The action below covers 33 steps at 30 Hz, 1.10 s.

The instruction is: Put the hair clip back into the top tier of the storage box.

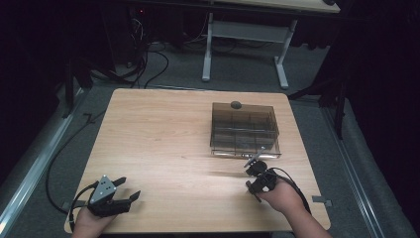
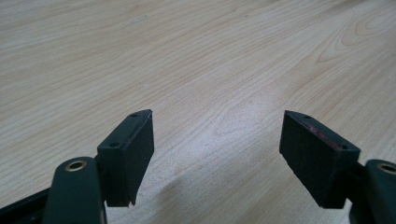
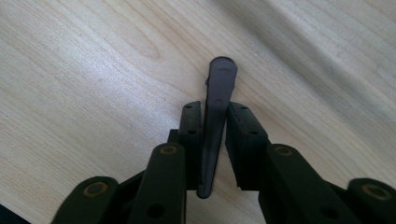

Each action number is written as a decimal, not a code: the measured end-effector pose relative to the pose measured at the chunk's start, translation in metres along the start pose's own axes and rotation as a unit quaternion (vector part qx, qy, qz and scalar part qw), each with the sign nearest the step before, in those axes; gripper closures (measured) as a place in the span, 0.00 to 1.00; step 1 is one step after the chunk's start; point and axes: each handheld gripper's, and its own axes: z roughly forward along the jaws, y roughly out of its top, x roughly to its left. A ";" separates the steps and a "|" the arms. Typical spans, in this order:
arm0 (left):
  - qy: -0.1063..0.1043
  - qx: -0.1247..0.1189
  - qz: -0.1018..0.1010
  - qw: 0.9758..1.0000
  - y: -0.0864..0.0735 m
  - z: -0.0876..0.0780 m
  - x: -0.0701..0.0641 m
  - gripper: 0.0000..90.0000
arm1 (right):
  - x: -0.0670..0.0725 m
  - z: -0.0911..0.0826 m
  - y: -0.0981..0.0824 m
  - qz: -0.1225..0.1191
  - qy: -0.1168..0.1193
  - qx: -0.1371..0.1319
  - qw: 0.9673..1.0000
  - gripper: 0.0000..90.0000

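Here we have the right gripper (image 3: 215, 122) clamped on a dark hair clip (image 3: 215, 126), whose long axis runs straight out between the pads, rounded tip forward over the table (image 3: 84, 70). Just ahead of that tip, in the high view, sits the smoky divided box (image 1: 244, 130), much nearer this hand than the other. Our left gripper (image 2: 217, 149) rests well apart at the near left corner, jaws wide, holding nothing.
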 end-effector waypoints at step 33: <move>-0.001 0.000 -0.001 1.000 0.000 0.000 0.001 0.30 | -0.006 -0.020 0.011 -0.003 0.001 0.017 1.000 0.90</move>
